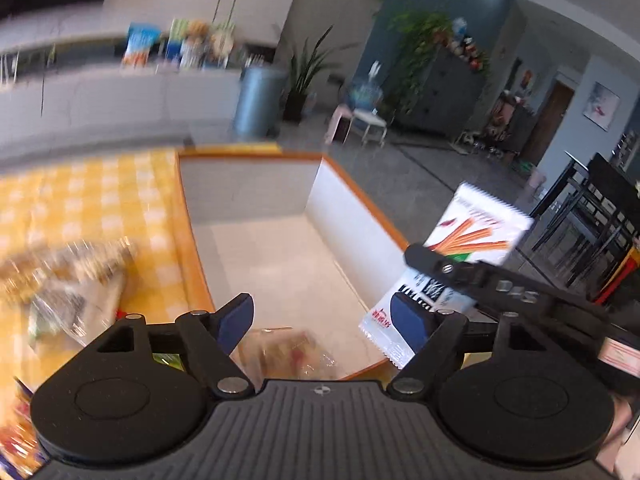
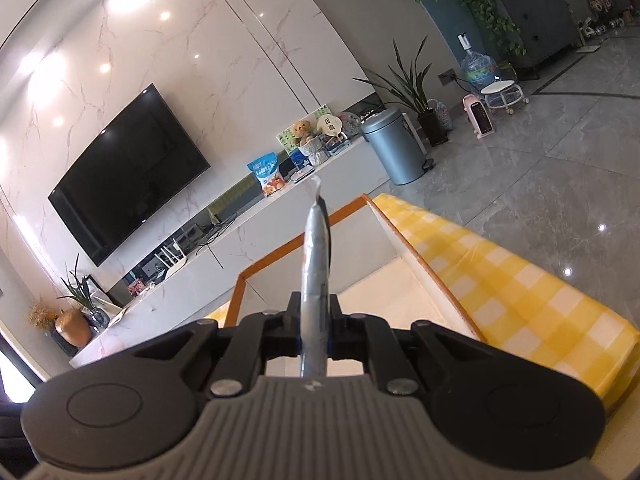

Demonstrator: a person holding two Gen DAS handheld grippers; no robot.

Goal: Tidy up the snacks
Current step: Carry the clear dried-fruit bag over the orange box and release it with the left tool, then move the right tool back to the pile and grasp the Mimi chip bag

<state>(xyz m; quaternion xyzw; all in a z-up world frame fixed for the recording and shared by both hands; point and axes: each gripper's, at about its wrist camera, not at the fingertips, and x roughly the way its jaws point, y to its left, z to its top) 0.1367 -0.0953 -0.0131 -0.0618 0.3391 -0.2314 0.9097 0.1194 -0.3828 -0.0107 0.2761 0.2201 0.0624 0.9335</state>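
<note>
The snack packet (image 2: 316,276) I am carrying in my right gripper (image 2: 315,338) is standing edge-on between the jaws, which are clenching it near its lower end; in the left wrist view the same packet (image 1: 460,264) is showing its white face with orange sticks printed on it, hanging over the right wall of the storage box (image 1: 352,208). The box, white with an orange rim, is sitting on the yellow checked tablecloth (image 1: 92,208) and is taking the middle of both views. Inside it, at the near end, a clear-wrapped snack (image 1: 288,350) is lying just under my left gripper (image 1: 324,320), whose blue pads are standing wide apart and are not pressing anything, so this gripper is released. To the left of the box, on the cloth, more wrapped snacks (image 1: 68,280) are waiting, but they are blurred and I cannot tell what kind they are. I am thinking the risk is on the right side: the packet is thin and held only at one end, so it could swing or catch on the orange rim and drop outside the box, onto the floor. Also the two grippers are near each other, so they could bump if I am lowering both together.
</note>
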